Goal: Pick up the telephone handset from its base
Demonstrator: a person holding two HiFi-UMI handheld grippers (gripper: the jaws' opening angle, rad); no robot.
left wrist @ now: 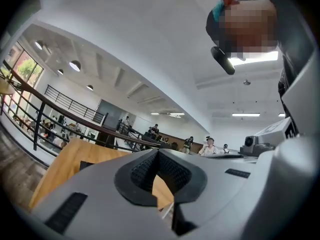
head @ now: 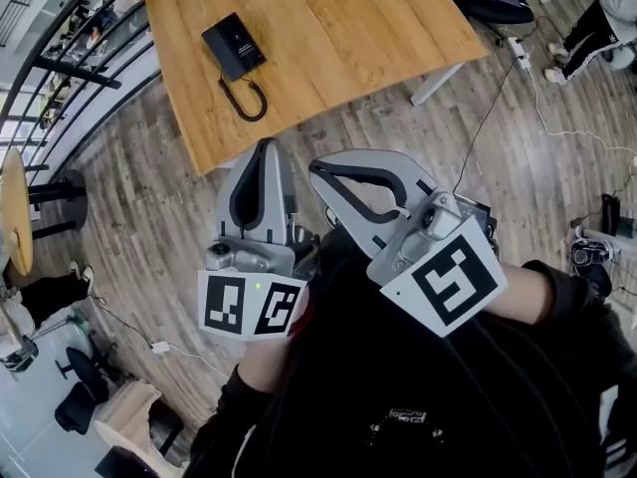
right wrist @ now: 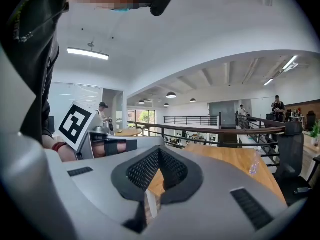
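Note:
A black telephone [head: 234, 46] lies on the wooden table [head: 338, 28], near its left end, with its black cord [head: 245, 99] looping toward the table's near edge. I cannot make out the handset apart from the base. Both grippers hang over the floor, short of the table's near edge and apart from the phone. My left gripper [head: 265, 145] is shut and holds nothing, its tips meeting [left wrist: 158, 151] with the table beyond them. My right gripper [head: 317, 167] sits beside it, also shut and bare [right wrist: 159, 149].
A black railing [head: 70, 58] runs along the left of the table, with a round table [head: 14, 207] below it. The table's white leg [head: 438, 81] and a cable [head: 498, 108] are at the right. A clear bottle [right wrist: 253, 165] stands on the table.

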